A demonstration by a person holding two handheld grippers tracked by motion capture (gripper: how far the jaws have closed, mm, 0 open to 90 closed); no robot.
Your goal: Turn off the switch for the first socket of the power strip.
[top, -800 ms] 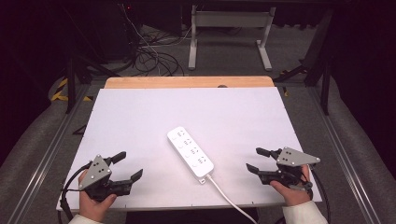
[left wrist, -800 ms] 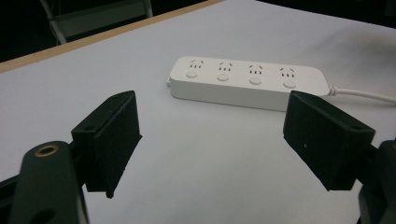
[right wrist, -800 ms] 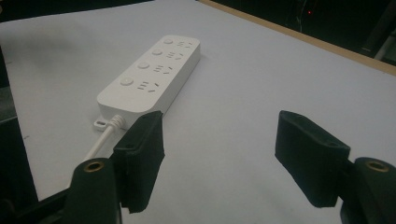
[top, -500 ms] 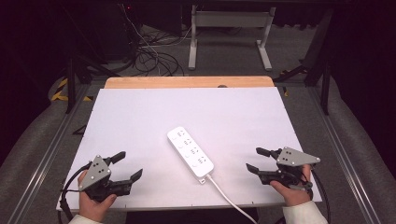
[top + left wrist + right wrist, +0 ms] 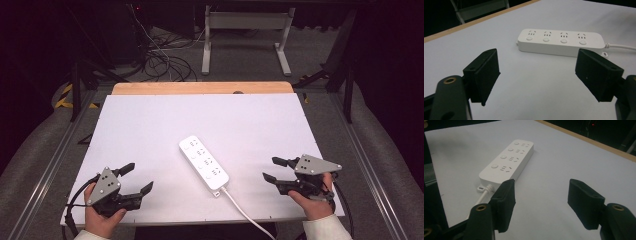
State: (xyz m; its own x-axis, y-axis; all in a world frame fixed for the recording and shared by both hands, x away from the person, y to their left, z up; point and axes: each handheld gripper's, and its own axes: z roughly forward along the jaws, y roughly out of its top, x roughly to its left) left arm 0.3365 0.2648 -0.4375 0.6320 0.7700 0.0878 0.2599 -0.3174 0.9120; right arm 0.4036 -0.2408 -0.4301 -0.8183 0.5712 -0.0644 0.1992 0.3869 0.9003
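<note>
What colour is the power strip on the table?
White: the power strip shows best in the left gripper view.

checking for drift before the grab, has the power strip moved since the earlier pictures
No. The power strip lies at the same spot and angle on the white table, equally far from its wooden far edge.

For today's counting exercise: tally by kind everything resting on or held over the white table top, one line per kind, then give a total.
Power strip, white, four outlets, cable trailing off the near edge: 1
Hand-held grippers, black jaws open with nothing between them, left gripper and right gripper: 2
Total: 3
</note>
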